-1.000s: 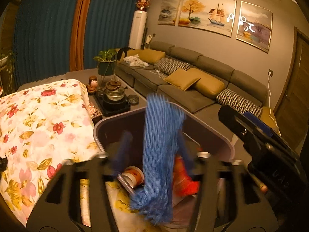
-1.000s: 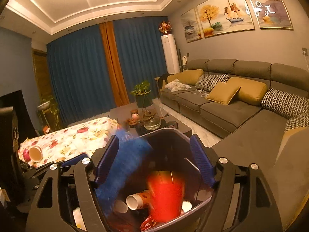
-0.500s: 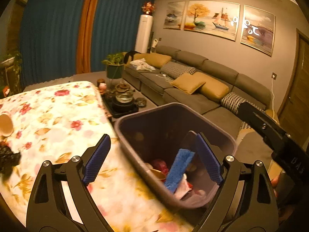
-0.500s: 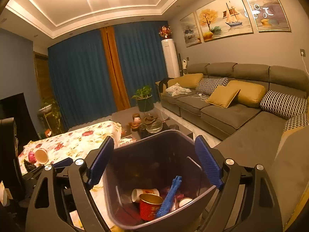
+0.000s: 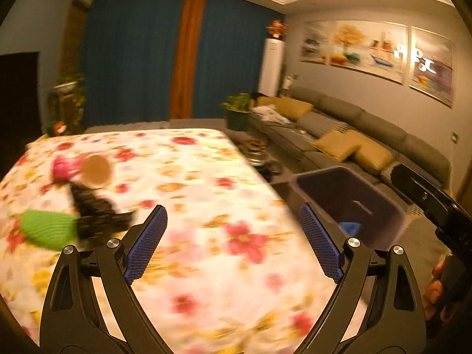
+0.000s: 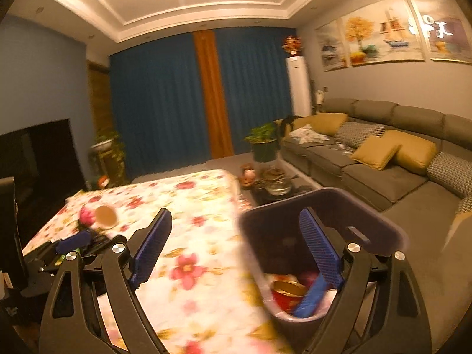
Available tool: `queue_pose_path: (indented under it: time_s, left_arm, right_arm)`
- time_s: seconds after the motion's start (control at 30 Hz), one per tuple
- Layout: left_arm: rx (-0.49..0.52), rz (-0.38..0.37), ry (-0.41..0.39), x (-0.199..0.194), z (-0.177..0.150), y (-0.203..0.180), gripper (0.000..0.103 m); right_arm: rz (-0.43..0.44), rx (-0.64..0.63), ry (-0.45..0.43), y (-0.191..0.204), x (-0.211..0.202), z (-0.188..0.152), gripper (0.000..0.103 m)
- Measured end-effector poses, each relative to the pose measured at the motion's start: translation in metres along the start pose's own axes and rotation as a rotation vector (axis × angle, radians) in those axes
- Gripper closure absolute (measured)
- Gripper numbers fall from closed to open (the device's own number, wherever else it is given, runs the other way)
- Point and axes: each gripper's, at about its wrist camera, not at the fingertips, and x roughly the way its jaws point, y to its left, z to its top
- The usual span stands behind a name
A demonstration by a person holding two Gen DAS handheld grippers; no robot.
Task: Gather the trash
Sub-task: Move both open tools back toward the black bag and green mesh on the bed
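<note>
The left gripper (image 5: 233, 242) hangs over the floral tablecloth (image 5: 206, 194), jaws wide apart and holding nothing. Far left lie a paper cup (image 5: 96, 169), a pink scrap (image 5: 62, 166), something black (image 5: 94, 212) and green netting (image 5: 47, 228). At right sits the dark bin (image 5: 380, 203), blue netting (image 5: 351, 227) inside.

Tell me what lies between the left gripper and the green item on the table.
In the left wrist view, a crumpled black wrapper lies between the open left gripper and the green item, touching the green item's near edge; otherwise only the floral tablecloth.
</note>
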Motion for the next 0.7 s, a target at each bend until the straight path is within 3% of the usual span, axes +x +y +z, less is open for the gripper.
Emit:
queue_pose_path:
  time_s: [0.4, 0.7]
  left_arm:
    - [-0.109, 0.225, 0.002, -0.050, -0.010, 0.141, 0.013]
    - [-0.171, 0.337, -0.007, -0.067, -0.014, 0.220, 0.013]
  right_arm:
    - [0.199, -0.129, 0.086, 0.135, 0.040, -0.019, 0.017]
    - [0.249, -0.189, 0.163, 0.209, 0.084, -0.038, 0.017]
